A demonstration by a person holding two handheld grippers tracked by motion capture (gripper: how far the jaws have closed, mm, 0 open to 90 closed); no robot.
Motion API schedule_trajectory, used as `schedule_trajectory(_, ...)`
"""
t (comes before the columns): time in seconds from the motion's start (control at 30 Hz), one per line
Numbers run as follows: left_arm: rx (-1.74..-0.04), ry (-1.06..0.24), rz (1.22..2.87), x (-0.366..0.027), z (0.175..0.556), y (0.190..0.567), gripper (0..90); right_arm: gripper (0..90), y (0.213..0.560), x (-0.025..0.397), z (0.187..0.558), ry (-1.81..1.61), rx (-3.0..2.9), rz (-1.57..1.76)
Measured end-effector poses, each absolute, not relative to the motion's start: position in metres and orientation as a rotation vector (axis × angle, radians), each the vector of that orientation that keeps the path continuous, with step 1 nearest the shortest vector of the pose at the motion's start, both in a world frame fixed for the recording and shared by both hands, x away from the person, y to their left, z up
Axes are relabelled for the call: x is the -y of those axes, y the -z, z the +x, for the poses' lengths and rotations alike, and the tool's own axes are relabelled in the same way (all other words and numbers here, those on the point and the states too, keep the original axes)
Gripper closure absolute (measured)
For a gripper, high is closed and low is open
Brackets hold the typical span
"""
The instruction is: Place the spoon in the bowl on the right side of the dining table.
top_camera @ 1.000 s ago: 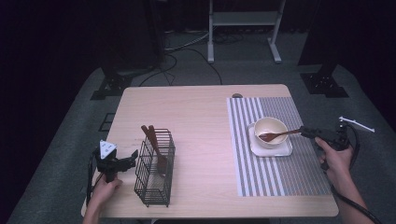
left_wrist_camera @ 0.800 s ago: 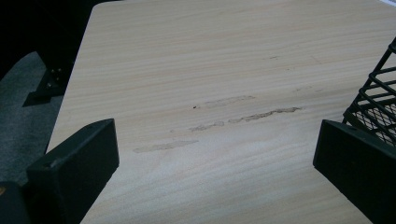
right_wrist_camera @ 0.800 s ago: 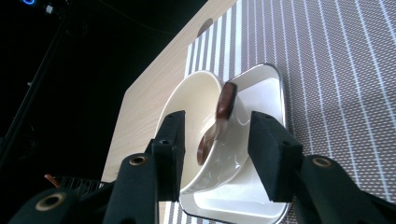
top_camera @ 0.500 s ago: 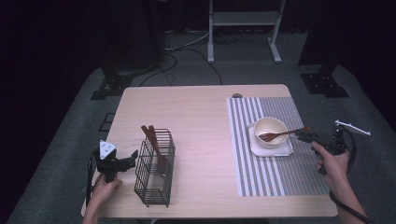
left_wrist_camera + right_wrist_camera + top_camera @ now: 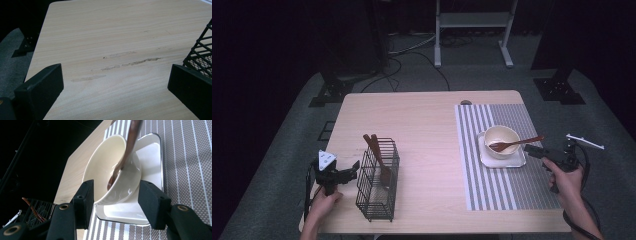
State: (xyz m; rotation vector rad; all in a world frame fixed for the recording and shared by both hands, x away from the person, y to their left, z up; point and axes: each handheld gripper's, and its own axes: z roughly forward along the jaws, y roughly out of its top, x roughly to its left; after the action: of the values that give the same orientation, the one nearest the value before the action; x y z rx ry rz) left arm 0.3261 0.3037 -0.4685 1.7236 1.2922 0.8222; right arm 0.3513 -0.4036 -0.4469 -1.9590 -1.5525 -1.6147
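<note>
Dealing with a wooden spoon (image 5: 514,144), resting head-down in a cream bowl (image 5: 490,134) and jutting its handle over the rim toward 3 o'clock. Sitting, bowl and all, on a white square plate (image 5: 518,161) on the striped placemat (image 5: 512,200), at the 3 o'clock side of the tabletop (image 5: 427,130).

Hovering just beside the handle's free end with the right gripper (image 5: 532,150), held in a hand (image 5: 568,182) coming in from 5 o'clock. Showing, in the right gripper view, both fingers (image 5: 83,195) spread well apart and gripping nothing, framing the bowl (image 5: 100,170) and plate (image 5: 150,152) beyond them, with the spoon (image 5: 127,147) rising toward 12 o'clock above the gap rather than inside it.

Judging the step in hand as the approach to the spoon's handle, not yet a grasp. Calling next, most likely, for raising or tilting the fingers until the thin handle lies between them, then closing gently near its end and lifting along the handle's line, avoiding tipping the bowl or dragging it across the plate.

Waiting at 8 o'clock with the left gripper (image 5: 354,167), fingers (image 5: 40,87) likewise wide apart and empty over bare wood, the one toward 3 o'clock sitting just beside the black wire basket (image 5: 202,55). Looking like readiness to steady that basket (image 5: 377,200), already holding wooden utensils (image 5: 374,150) leaning toward 11 o'clock, probably the spoon's destination.
</note>
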Motion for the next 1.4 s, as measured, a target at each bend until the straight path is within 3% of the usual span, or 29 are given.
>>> schedule_trajectory(1.4,-1.291,-0.825,1.729,-0.303,0.326,0.469,0.0,39.9,0.469,0.378,0.322,1.552,1.694,-1.882)
